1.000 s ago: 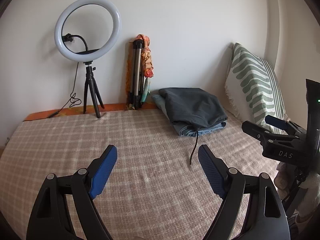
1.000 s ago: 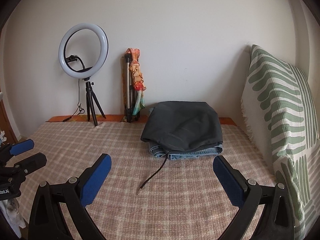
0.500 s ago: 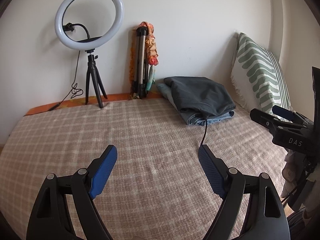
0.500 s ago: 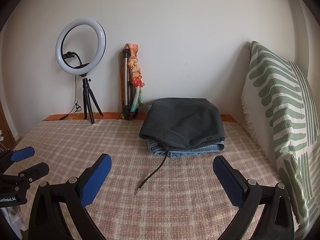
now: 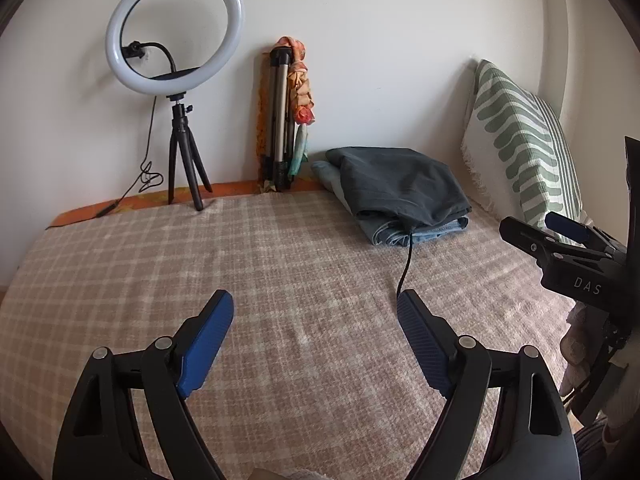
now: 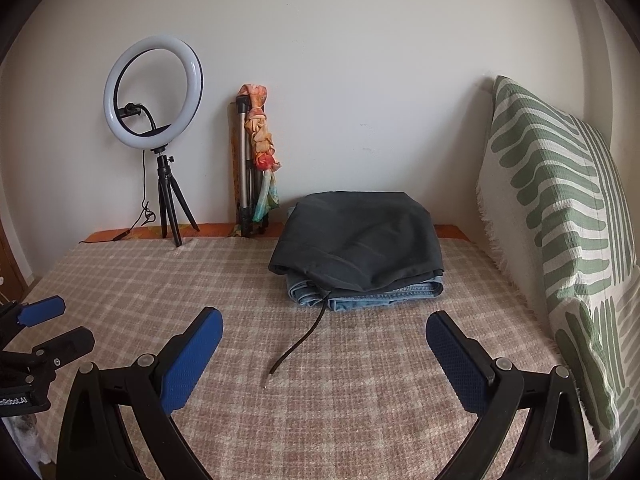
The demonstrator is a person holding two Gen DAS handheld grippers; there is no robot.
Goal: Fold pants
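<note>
Two handheld grippers hover over a bed covered in a beige plaid blanket [image 6: 360, 400]. Nearest the lens, the left gripper [image 5: 316, 312] has its blue-padded jaws spread wide with nothing between them, only bare blanket below. The right gripper [image 6: 324, 332] is likewise spread wide and holds nothing; in the left wrist view its black body carries the letters "DAS". On the left gripper's body, seen at the edge of the right wrist view, is a partly cut-off label ending in "Robot.AI".

Just beyond the fingertips, a loose black drawstring [image 6: 298, 344] trails across the blanket from the folded dark grey pants [image 6: 360, 244], which lie on top of folded blue jeans [image 6: 380, 298] toward the far right of the bed. A green-and-white patterned pillow [image 6: 560, 216] stands upright just right of the stack.

At the far edge, against the white wall, a ring light [image 5: 174, 28] stands on a small black tripod [image 5: 184, 168], beside a collapsed silver tripod [image 5: 280, 120] draped with an orange floral cloth [image 5: 302, 84].
</note>
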